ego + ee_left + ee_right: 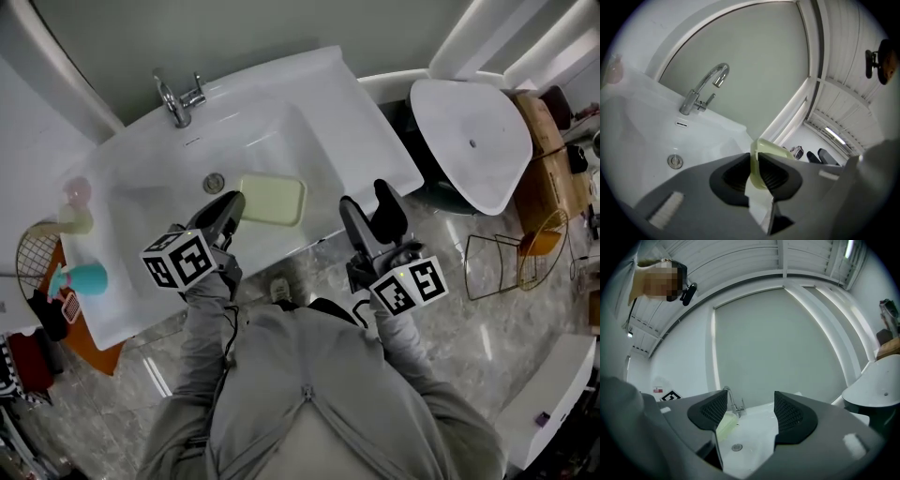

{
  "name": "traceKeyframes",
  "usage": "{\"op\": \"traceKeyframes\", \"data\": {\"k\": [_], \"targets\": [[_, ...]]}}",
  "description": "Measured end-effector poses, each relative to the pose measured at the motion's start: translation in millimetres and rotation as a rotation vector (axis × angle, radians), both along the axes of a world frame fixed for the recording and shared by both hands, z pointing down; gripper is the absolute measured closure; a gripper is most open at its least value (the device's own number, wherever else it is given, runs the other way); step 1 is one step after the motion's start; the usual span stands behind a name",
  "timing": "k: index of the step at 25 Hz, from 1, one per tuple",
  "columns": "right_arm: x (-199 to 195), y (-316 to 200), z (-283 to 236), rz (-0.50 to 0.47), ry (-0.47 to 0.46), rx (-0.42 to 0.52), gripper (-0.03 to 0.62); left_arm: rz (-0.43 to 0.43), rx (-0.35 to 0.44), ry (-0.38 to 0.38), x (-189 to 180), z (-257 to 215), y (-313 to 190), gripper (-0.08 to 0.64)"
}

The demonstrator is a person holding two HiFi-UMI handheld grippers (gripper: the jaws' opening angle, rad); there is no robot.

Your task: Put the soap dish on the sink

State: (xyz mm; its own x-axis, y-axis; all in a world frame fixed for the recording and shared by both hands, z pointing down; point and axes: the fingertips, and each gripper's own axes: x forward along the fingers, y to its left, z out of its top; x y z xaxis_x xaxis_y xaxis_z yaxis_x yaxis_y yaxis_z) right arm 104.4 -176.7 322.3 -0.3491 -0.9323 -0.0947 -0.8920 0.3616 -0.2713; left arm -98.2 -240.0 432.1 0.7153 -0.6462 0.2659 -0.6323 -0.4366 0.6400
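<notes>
- A person in a grey top stands at a white sink, seen from above, with a gripper in each hand.
- The left gripper has its jaws pinched shut on one thin edge of the soap dish, a pale yellow-green rounded rectangle.
- The soap dish sits over the basin, just right of the drain and in front of the faucet. Whether it touches the basin cannot be told.
- In the left gripper view, only the narrow rim of the dish lies between the pads, and the rest juts beyond them.
- The right gripper hangs off the sink's front edge, over the floor. Its jaws are spread with nothing between them.
- Risk: with so little rim held, the dish could likely twist or slip out if the gripper tips.
- Risk: released here, it would likely land in the sloped bowl rather than on the flat ledge, and could slide toward the drain.
- Risk: swinging toward the ledge could knock the dish against the faucet.
</notes>
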Motion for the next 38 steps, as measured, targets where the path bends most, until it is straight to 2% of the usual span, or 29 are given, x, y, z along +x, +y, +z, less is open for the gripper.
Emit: {"op": "traceKeyframes", "data": {"k": [11, 23, 38], "targets": [[35.5, -39.8, 13.9, 0.068, 0.02, -0.052, 0.29, 0.076, -0.042, -0.029, 57.6, 29.7, -74.5, 0.446], [90.0, -109.0, 19.7, 0.025, 0.025, -0.062, 0.29, 0.053, -0.109, -0.077, 124.4, 69.9, -139.6, 0.448], [157.6, -140.5, 34.6, 0.073, 0.023, -0.099, 0.29, 0.103, -0.191, -0.165, 197.6, 123.1, -177.3, 0.448]]}}
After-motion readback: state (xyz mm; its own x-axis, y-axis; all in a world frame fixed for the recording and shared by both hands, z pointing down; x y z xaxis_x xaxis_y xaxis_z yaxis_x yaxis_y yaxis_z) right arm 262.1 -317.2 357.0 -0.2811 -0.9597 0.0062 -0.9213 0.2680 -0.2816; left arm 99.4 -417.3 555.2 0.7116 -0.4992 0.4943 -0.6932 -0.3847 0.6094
